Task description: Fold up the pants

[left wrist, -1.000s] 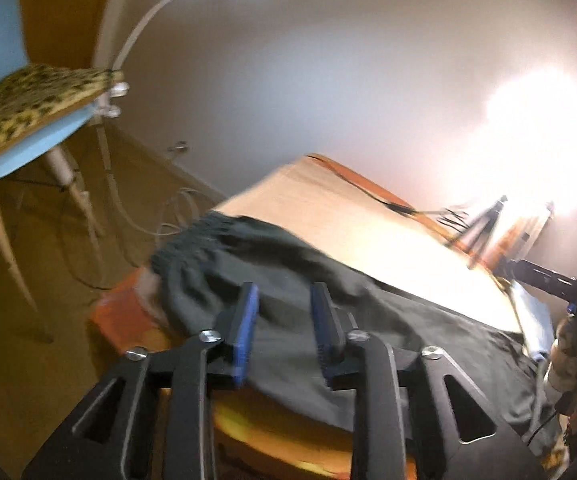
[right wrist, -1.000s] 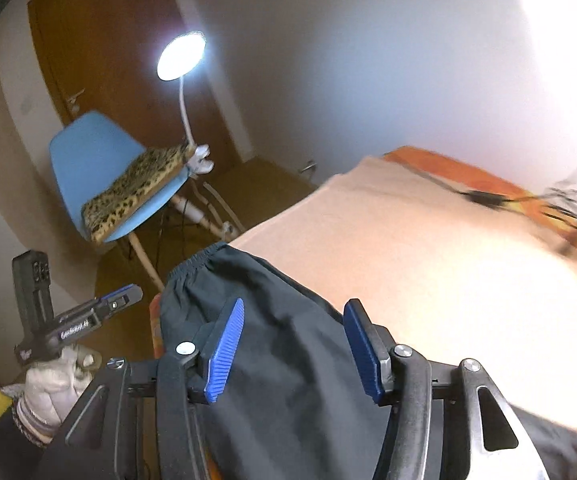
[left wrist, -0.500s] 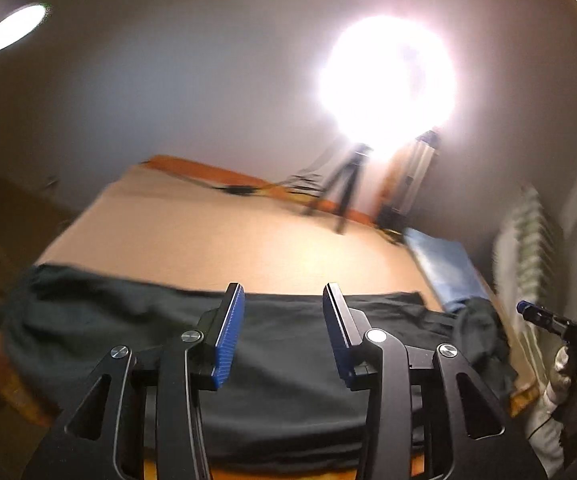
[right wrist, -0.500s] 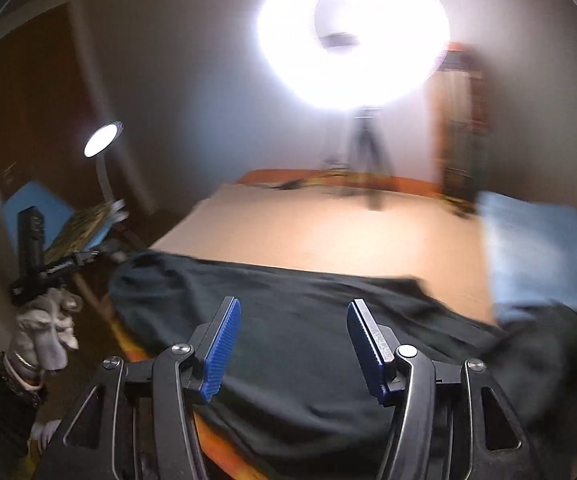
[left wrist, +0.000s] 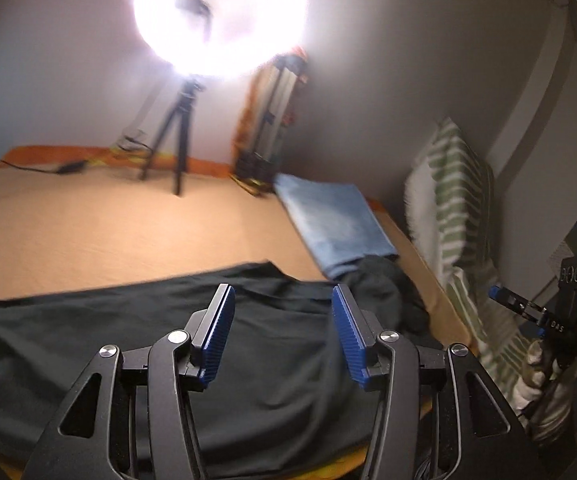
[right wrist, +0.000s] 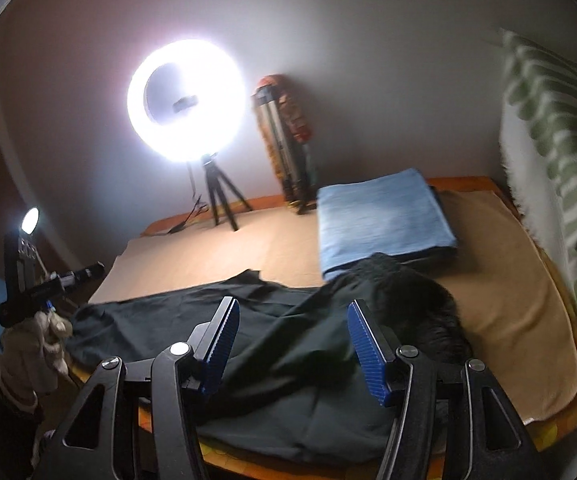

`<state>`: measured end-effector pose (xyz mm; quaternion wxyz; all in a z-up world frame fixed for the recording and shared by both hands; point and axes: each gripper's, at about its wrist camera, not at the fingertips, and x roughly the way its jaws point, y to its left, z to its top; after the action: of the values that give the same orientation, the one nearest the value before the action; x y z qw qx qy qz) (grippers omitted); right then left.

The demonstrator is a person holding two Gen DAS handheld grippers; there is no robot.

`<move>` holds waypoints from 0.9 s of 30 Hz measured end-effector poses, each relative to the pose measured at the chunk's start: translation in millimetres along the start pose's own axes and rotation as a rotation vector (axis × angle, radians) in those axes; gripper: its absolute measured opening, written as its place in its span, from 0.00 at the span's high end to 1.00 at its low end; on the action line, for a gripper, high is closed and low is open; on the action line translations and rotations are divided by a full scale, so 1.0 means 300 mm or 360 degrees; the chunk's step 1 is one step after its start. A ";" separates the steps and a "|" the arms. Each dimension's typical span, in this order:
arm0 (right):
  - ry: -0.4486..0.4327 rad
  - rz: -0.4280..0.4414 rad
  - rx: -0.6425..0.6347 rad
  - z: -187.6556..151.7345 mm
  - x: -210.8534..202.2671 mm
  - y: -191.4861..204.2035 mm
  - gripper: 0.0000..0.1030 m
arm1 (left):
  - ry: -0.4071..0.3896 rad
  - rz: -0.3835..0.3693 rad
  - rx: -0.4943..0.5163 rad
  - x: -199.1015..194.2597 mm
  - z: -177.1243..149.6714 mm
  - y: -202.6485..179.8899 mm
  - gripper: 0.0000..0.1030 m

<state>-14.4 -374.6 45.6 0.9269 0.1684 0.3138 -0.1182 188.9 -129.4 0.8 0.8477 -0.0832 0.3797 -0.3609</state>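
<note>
Dark pants (left wrist: 136,328) lie spread along the near edge of the bed, with a bunched end at the right (left wrist: 384,292). They also show in the right wrist view (right wrist: 288,344). My left gripper (left wrist: 282,334) is open and empty, held above the pants' right half. My right gripper (right wrist: 292,344) is open and empty, held above the pants near the bunched end (right wrist: 416,304). The right gripper also appears at the far right of the left wrist view (left wrist: 536,312), and the left gripper at the far left of the right wrist view (right wrist: 48,284).
The bed has a tan sheet (left wrist: 108,220) over an orange cover. A folded blue garment (left wrist: 336,220) lies by the bunched end, also in the right wrist view (right wrist: 384,216). A ring light on a tripod (right wrist: 186,100) stands at the back. A striped pillow (left wrist: 456,200) leans at the right.
Both views have swung to the right, from the chair and waistband end toward the ring light and the bunched leg end. Both grippers stay open and empty.
</note>
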 end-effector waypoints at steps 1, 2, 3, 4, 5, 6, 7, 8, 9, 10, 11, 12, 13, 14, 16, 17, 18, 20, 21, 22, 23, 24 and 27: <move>-0.0006 0.0000 0.0027 -0.003 -0.009 -0.027 0.43 | 0.0031 -0.0009 0.0013 0.030 -0.012 -0.032 0.45; -0.0005 0.0001 0.0044 -0.009 -0.013 -0.045 0.43 | 0.0058 -0.0012 0.0022 0.060 -0.022 -0.061 0.45; 0.0001 0.0003 0.0069 -0.010 -0.010 -0.074 0.43 | 0.0084 -0.0023 0.0021 0.086 -0.036 -0.079 0.45; 0.0006 0.0005 0.0080 -0.009 -0.001 -0.091 0.43 | 0.0112 -0.0037 0.0012 0.113 -0.047 -0.097 0.45; 0.0013 0.0006 0.0079 -0.007 0.009 -0.107 0.43 | 0.0144 -0.0054 -0.0010 0.140 -0.065 -0.111 0.45; 0.0029 0.0000 0.0064 0.000 0.024 -0.125 0.43 | 0.0184 -0.0062 -0.0039 0.167 -0.084 -0.122 0.45; 0.0047 -0.0007 0.0053 0.009 0.047 -0.144 0.43 | 0.0225 -0.0061 -0.0059 0.196 -0.106 -0.133 0.44; 0.0066 -0.0011 0.0042 0.017 0.071 -0.160 0.43 | 0.0262 -0.0059 -0.0069 0.224 -0.126 -0.147 0.44; 0.0087 -0.0021 0.0022 0.036 0.103 -0.188 0.43 | 0.0278 -0.0057 -0.0078 0.235 -0.141 -0.152 0.44; 0.0097 -0.0029 0.0000 0.051 0.125 -0.210 0.43 | 0.0293 -0.0058 -0.0089 0.250 -0.158 -0.158 0.44; 0.0110 -0.0034 -0.0030 0.070 0.155 -0.229 0.42 | 0.0309 -0.0060 -0.0105 0.269 -0.174 -0.162 0.44; 0.0133 -0.0037 -0.0064 0.094 0.191 -0.250 0.43 | 0.0324 -0.0056 -0.0123 0.289 -0.191 -0.162 0.44; 0.0170 -0.0042 -0.0091 0.124 0.235 -0.270 0.43 | 0.0333 -0.0047 -0.0137 0.303 -0.205 -0.158 0.44; 0.0195 -0.0040 -0.0098 0.145 0.268 -0.284 0.42 | 0.0349 -0.0036 -0.0154 0.323 -0.224 -0.150 0.44; 0.0278 0.0021 -0.0083 0.198 0.356 -0.321 0.42 | 0.0400 -0.0017 -0.0160 0.349 -0.253 -0.137 0.44; 0.0299 0.0028 -0.0071 0.216 0.392 -0.332 0.42 | 0.0439 0.0002 -0.0141 0.366 -0.270 -0.133 0.44; 0.0330 0.0030 -0.0062 0.232 0.442 -0.344 0.41 | 0.0467 0.0022 -0.0119 0.378 -0.280 -0.129 0.44; 0.0396 0.0055 -0.0072 0.242 0.521 -0.351 0.41 | 0.0507 0.0038 -0.0089 0.400 -0.292 -0.124 0.44; 0.0436 0.0068 -0.0086 0.241 0.565 -0.349 0.41 | 0.0518 0.0036 -0.0085 0.409 -0.293 -0.119 0.44; 0.0477 0.0071 -0.0106 0.237 0.612 -0.346 0.41 | 0.0525 0.0030 -0.0082 0.413 -0.293 -0.116 0.44; 0.0506 0.0063 -0.0125 0.232 0.649 -0.344 0.41 | 0.0536 0.0026 -0.0084 0.420 -0.293 -0.110 0.44; 0.0535 0.0047 -0.0140 0.225 0.689 -0.345 0.41 | 0.0550 0.0015 -0.0091 0.429 -0.293 -0.105 0.44; 0.0623 -0.0015 -0.0186 0.200 0.788 -0.346 0.41 | 0.0577 -0.0016 -0.0100 0.446 -0.290 -0.104 0.44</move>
<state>167.6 -519.5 -81.2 0.8558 0.1327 0.4952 -0.0691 170.8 -230.7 -125.1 0.7606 -0.0451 0.5369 -0.3621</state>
